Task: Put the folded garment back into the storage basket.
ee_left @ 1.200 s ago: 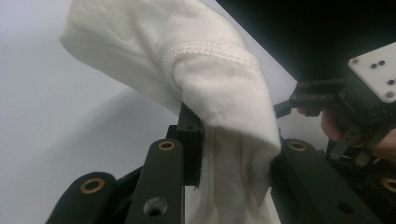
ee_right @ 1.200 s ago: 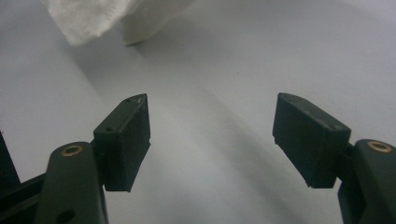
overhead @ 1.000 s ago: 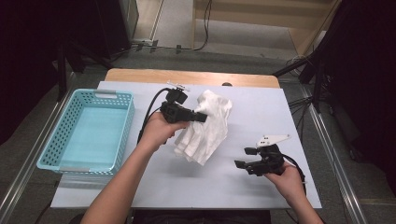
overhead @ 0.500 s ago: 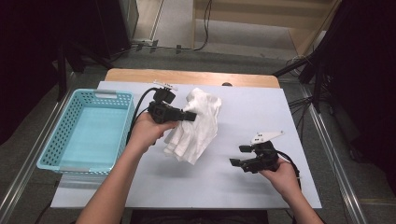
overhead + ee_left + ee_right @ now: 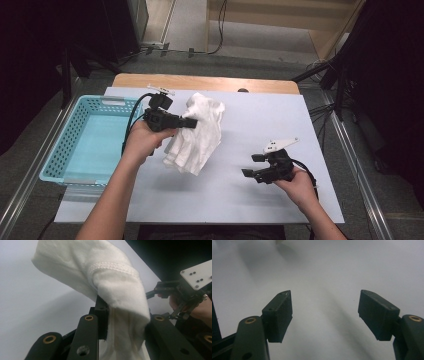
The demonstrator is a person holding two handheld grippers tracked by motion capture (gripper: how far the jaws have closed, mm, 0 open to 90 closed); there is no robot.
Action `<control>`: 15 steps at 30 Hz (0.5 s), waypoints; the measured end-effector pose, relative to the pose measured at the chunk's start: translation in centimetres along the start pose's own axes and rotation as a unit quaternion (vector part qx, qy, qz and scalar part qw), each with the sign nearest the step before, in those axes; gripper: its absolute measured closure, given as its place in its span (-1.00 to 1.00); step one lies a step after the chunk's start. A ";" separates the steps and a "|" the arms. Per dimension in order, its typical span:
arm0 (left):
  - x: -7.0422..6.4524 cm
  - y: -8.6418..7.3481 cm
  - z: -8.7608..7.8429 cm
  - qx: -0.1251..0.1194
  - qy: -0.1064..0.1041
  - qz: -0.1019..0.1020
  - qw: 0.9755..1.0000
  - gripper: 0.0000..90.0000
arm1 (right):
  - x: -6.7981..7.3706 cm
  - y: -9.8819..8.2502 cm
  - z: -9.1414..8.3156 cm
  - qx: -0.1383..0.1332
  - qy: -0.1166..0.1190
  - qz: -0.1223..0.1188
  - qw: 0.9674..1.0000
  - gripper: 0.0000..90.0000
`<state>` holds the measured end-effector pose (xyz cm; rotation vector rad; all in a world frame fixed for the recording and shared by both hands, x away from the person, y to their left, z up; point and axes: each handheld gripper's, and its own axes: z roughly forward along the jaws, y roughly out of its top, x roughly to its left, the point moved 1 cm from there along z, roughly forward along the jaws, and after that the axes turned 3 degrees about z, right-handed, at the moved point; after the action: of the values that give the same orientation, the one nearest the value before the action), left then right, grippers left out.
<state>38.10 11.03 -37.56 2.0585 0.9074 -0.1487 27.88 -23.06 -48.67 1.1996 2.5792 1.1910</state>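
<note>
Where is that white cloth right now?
In the high view the white cloth hangs near the table's middle, pinched by the left gripper, just right of the light blue plastic basket and left of the open right gripper.

Each black hand-held gripper (image 5: pixel 192 122) trails a black cable, has brass-ringed pivots and carries a pale three-cornered plate (image 5: pixel 280 145).

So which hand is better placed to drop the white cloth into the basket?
Left. The left gripper already clamps the white cloth beside the blue basket; the right gripper sits open, farther away.
</note>
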 end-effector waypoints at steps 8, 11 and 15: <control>1.1 -0.3 -2.1 -0.004 0.008 -0.014 1.000 0.60 | 0.1 0.2 0.2 0.003 0.003 -0.005 1.000 -0.42; 1.4 -0.3 -2.9 -0.012 0.011 -0.018 1.000 0.60 | 0.1 0.2 0.2 0.002 0.002 -0.005 1.000 -0.42; 1.9 -0.5 -3.7 -0.018 0.013 -0.025 0.999 0.60 | 0.0 0.2 0.2 0.001 0.002 -0.005 1.000 -0.42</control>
<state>38.37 15.06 -36.33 2.0100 0.9725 -0.1316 28.01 -22.86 -48.65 1.1837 2.5865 1.1896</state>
